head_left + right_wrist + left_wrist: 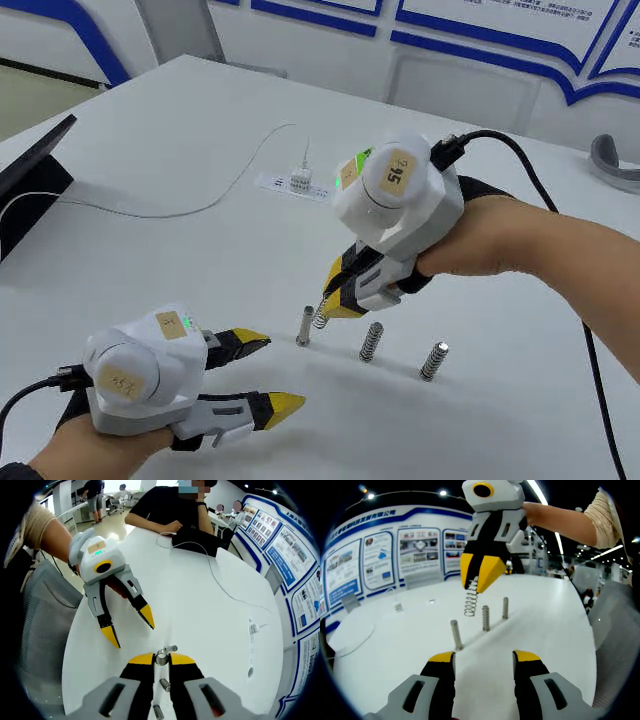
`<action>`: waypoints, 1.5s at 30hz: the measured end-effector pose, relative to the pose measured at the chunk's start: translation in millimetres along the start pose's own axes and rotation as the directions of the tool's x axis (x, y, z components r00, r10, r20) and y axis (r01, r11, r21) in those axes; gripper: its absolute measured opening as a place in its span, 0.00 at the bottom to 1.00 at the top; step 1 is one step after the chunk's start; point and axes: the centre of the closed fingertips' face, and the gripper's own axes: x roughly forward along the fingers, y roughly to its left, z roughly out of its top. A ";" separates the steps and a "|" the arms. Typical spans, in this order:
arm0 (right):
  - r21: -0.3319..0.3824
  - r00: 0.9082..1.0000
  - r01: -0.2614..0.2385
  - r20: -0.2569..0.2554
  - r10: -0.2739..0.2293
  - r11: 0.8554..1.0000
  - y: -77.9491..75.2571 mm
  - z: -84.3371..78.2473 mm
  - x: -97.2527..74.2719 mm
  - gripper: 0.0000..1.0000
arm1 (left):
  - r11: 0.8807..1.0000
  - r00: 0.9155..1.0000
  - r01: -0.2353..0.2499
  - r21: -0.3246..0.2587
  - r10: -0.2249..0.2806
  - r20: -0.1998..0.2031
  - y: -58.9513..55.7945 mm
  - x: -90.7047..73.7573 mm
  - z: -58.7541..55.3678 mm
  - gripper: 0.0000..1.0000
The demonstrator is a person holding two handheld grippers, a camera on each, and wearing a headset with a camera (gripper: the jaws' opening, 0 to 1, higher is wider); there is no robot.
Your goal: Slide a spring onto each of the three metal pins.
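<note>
A: Coiled steel spring (471, 602), where?
B: Pinched in the right gripper's (477, 577) yellow tips, just beside the bare metal pin's (455, 635) top (left gripper view shows a gap).
A: Left gripper (272, 372)?
B: Jaws wide, low over the white table (200, 250).

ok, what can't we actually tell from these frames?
- Head view: the upper end of the spring is covered by the right tongs, so how deep it is gripped is unclear.
- Right gripper view: the lowest sprung pin is cut off by the bottom edge.
- Head view: the small white part on the paper strip is too small to identify.
- Left gripper view: the wall poster text is too small to read.
</note>
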 end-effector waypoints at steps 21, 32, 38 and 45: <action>0.005 0.999 -0.012 -0.043 0.012 1.000 -22.0 2.2 17.9 0.12 | 1.000 1.000 -0.013 -0.011 0.013 -0.001 5.0 -2.4 -2.5 0.47; 0.015 0.998 -0.033 -0.055 0.034 0.999 -21.4 0.0 25.7 0.12 | 1.000 1.000 -0.017 -0.014 0.017 -0.002 6.6 -4.2 -4.5 0.46; 0.020 0.997 -0.040 -0.070 0.042 0.999 -21.2 -3.7 32.0 0.12 | 1.000 1.000 -0.018 -0.015 0.018 -0.002 7.2 -4.4 -5.0 0.46; 0.039 0.997 -0.046 -0.068 0.048 0.998 -21.6 -4.3 36.1 0.12 | 1.000 1.000 -0.019 -0.016 0.019 -0.002 7.8 -4.0 -5.0 0.46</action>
